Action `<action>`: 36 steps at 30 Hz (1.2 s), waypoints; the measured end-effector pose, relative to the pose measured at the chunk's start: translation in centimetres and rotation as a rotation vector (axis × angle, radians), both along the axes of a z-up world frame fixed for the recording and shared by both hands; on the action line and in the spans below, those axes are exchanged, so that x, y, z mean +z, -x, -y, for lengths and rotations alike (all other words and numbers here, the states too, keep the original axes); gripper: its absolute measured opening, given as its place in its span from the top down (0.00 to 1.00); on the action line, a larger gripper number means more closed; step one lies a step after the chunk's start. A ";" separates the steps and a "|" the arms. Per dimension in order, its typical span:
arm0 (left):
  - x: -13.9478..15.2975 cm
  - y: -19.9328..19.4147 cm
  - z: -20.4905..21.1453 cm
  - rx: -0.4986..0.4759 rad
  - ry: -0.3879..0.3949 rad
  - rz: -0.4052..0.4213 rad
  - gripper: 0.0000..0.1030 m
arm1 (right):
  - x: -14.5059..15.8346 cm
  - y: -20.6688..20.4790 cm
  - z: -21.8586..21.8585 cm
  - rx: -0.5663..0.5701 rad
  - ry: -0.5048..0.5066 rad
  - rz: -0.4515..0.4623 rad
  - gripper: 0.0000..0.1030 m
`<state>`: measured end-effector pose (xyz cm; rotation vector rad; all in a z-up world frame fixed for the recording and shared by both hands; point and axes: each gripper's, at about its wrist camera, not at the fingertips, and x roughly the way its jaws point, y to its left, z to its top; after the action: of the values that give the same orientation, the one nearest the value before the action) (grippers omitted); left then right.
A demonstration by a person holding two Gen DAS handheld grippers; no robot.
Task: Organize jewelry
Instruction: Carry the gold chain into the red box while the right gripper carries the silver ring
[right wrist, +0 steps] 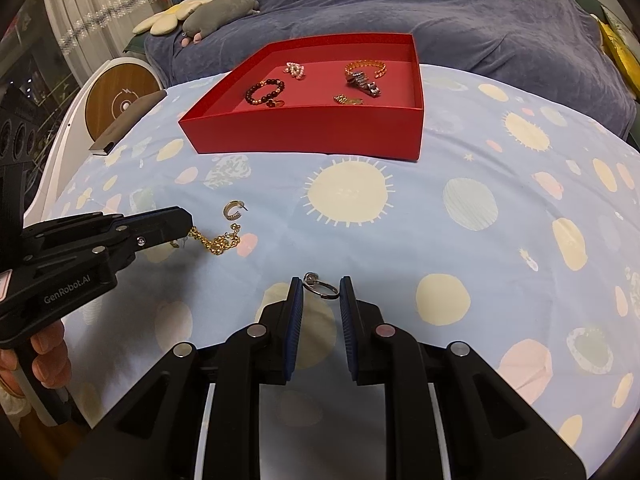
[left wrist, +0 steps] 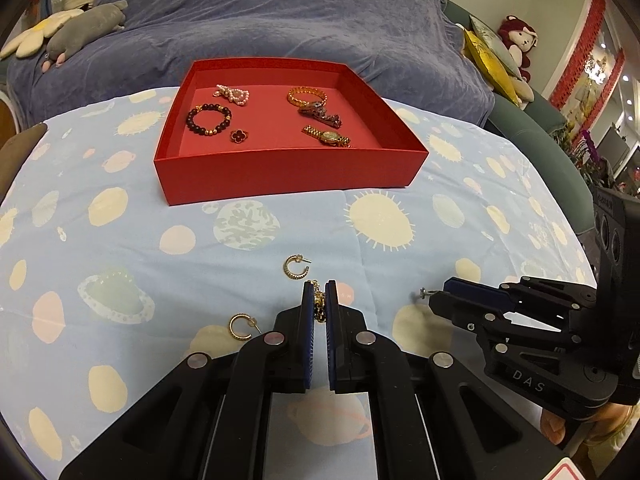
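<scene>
A red tray [left wrist: 280, 172] [right wrist: 312, 136] holds several pieces: a dark bead bracelet [left wrist: 208, 120], a pearl piece [left wrist: 234, 94], a gold bangle [left wrist: 306, 96], a watch [left wrist: 328, 136] and a red clover ring [left wrist: 240, 136]. My left gripper [left wrist: 319, 286] [right wrist: 188, 226] is shut on a gold chain [right wrist: 218, 242] that trails on the cloth. My right gripper [right wrist: 322, 282] [left wrist: 434, 296] is shut on a silver ring [right wrist: 320, 286]. Two gold hoop earrings lie on the cloth, one [left wrist: 296, 267] [right wrist: 233, 210] ahead of the left gripper, one [left wrist: 242, 326] to its left.
The table has a light blue cloth with planets and suns [left wrist: 380, 220]. A blue-covered sofa [left wrist: 280, 20] with soft toys stands behind it. A round wooden disc [right wrist: 118, 100] and a dark flat object [right wrist: 128, 120] sit at the table's left edge.
</scene>
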<state>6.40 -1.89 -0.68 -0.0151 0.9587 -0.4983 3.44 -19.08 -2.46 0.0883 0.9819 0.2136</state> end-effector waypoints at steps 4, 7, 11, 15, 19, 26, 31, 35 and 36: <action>0.2 -0.1 -0.1 0.005 0.000 0.000 0.97 | 0.0 -0.1 -0.4 0.009 0.001 -0.002 0.82; -0.1 -0.2 -0.3 0.013 -0.006 -0.008 0.97 | 0.0 0.0 -0.6 0.014 0.001 -0.002 0.82; 1.6 -0.3 -1.6 0.034 0.031 0.025 0.97 | 0.2 0.0 -0.5 0.012 -0.003 0.004 0.82; 3.1 -0.8 -2.8 0.066 0.057 0.052 0.97 | 0.6 0.0 -0.7 0.015 -0.009 0.009 0.82; 4.5 -1.2 -3.8 0.098 0.078 0.077 0.97 | 1.2 0.0 -1.3 0.025 -0.015 0.020 0.82; 6.9 -1.7 -6.0 0.156 0.115 0.124 0.97 | 2.6 0.0 -2.6 0.043 -0.032 0.048 0.82; 8.1 -2.4 -6.5 0.181 0.133 0.145 0.97 | 3.7 -0.3 -3.5 0.052 -0.052 0.071 0.82; 8.1 -3.3 -5.8 0.192 0.160 0.124 0.97 | 4.6 -0.6 -3.8 0.050 -0.056 0.092 0.82; 8.1 -3.5 -5.6 0.192 0.166 0.120 0.97 | 4.8 -0.8 -3.7 0.044 -0.056 0.096 0.82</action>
<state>9.86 3.74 7.42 -0.2227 0.7878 -0.3950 4.24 -15.33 2.30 0.1069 0.8828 0.2840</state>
